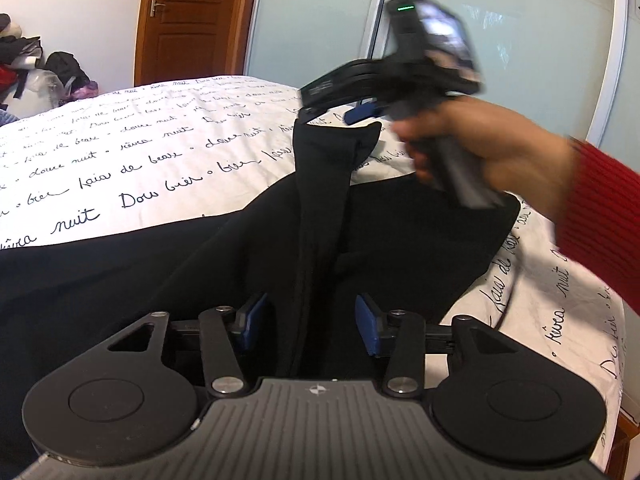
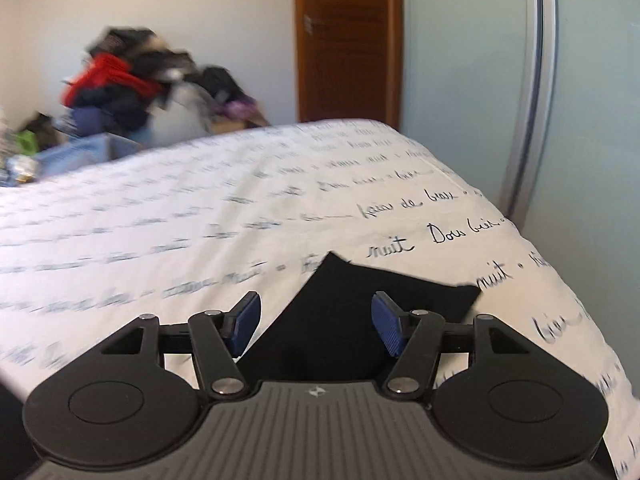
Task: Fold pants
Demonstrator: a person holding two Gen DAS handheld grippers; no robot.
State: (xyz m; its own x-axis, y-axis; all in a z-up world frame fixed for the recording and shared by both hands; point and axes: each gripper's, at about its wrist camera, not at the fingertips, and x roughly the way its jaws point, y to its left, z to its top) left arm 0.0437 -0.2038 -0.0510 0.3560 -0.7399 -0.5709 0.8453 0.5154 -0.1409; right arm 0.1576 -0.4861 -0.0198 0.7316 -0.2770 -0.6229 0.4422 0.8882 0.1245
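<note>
Much of the black pants (image 1: 400, 248) was hidden under the left tool (image 1: 308, 320), so their near end could not be seen. Their far end, a leg tip (image 2: 360, 292), was cut off by the right tool (image 2: 316, 320) in that tool's own view, and the picture there was blurry. The pants lay on the bed (image 1: 140, 160), with a raised ridge of cloth running straight away from the left tool toward the right one. That was their long way. The left tool's fingers were spread on each side of the ridge, and I could not see them pressing it. The right tool, held by a hand (image 1: 492, 152) in a red sleeve (image 1: 600, 208), had its fingers spread above the leg tip, pinching nothing. Left of both tools the bed cover was bare and wide. Just right of them the bed's edge dropped off beside a pale sliding door (image 2: 592, 120).
</note>
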